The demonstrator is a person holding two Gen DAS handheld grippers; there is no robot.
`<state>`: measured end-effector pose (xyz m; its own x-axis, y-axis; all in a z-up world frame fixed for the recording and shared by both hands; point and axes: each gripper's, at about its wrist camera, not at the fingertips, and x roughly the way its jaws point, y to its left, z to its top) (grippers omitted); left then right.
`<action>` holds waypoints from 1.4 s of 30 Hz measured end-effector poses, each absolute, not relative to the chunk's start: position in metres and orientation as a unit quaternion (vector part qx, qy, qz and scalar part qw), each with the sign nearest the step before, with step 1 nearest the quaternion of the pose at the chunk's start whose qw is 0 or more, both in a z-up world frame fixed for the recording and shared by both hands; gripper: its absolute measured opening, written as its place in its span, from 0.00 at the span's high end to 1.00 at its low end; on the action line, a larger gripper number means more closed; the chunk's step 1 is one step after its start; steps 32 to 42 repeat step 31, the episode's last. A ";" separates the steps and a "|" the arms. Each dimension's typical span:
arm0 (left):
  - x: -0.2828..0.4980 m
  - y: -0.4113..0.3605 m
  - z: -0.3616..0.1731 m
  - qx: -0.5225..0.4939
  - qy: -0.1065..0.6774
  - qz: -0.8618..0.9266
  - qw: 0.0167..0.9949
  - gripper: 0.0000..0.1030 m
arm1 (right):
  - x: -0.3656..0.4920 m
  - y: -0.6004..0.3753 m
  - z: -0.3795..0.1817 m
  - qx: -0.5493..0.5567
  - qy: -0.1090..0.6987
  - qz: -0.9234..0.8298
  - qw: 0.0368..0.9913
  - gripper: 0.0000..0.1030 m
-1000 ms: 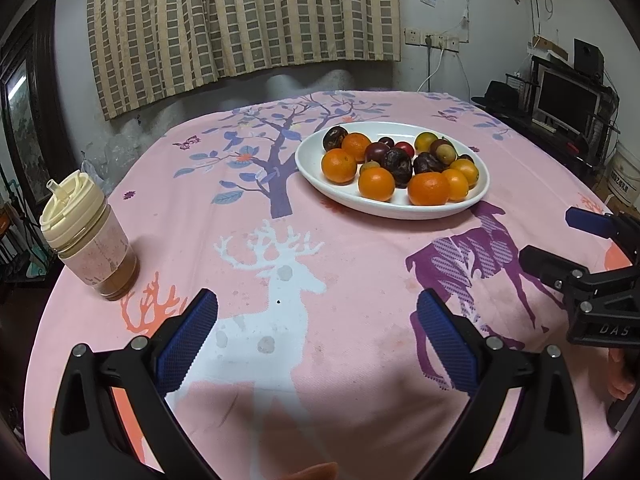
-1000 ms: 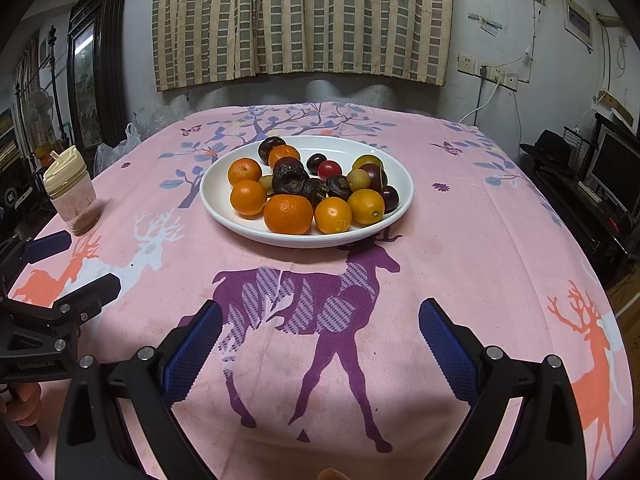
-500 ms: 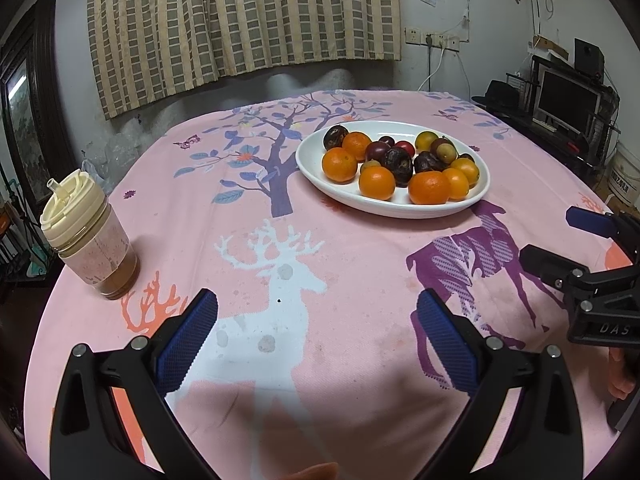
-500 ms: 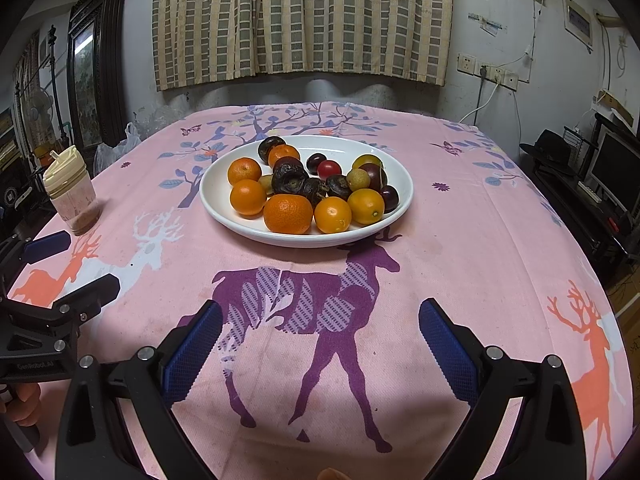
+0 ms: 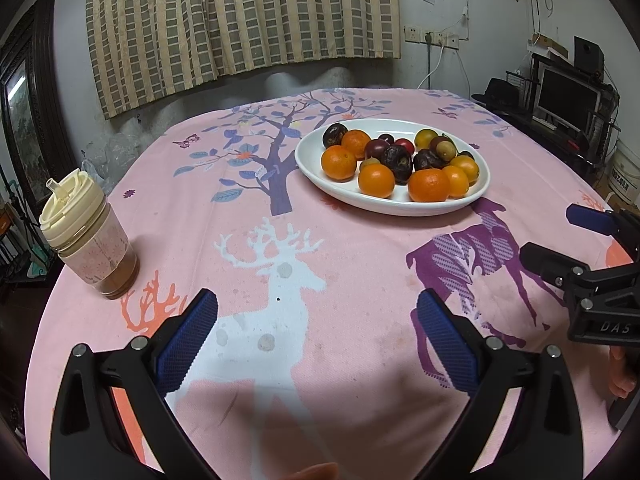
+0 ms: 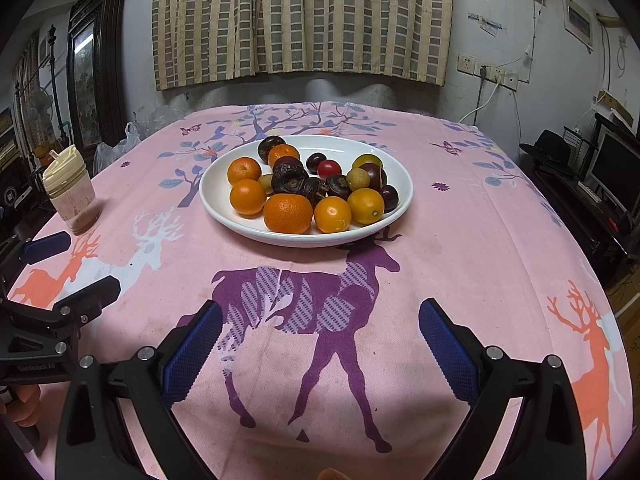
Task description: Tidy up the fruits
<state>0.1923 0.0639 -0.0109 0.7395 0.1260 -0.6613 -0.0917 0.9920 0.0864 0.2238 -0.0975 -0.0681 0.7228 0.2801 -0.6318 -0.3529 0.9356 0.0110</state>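
On glossy oval plate [image 6: 402,184], round smooth fruits [image 6: 288,213]

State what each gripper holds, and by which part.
Nothing. The left gripper and right gripper are open and empty; the fruit sits in the plate.

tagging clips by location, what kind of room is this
Most likely a lived-in room of a home, used for eating and as a den. A table under a pink deer-print tablecloth holds a plate of fruit, checked curtains hang behind, and a monitor sits at the side.
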 end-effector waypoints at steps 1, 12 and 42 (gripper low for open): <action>0.192 0.064 -0.011 0.024 0.356 0.059 0.932 0.05 | 0.224 -0.098 -0.068 -0.055 0.331 0.171 0.926 0.04; 0.192 0.064 -0.010 0.024 0.358 0.059 0.932 0.05 | 0.224 -0.098 -0.068 -0.056 0.331 0.170 0.926 0.04; 0.189 0.069 -0.014 0.021 0.361 0.059 0.930 0.05 | 0.224 -0.099 -0.069 -0.057 0.331 0.171 0.926 0.04</action>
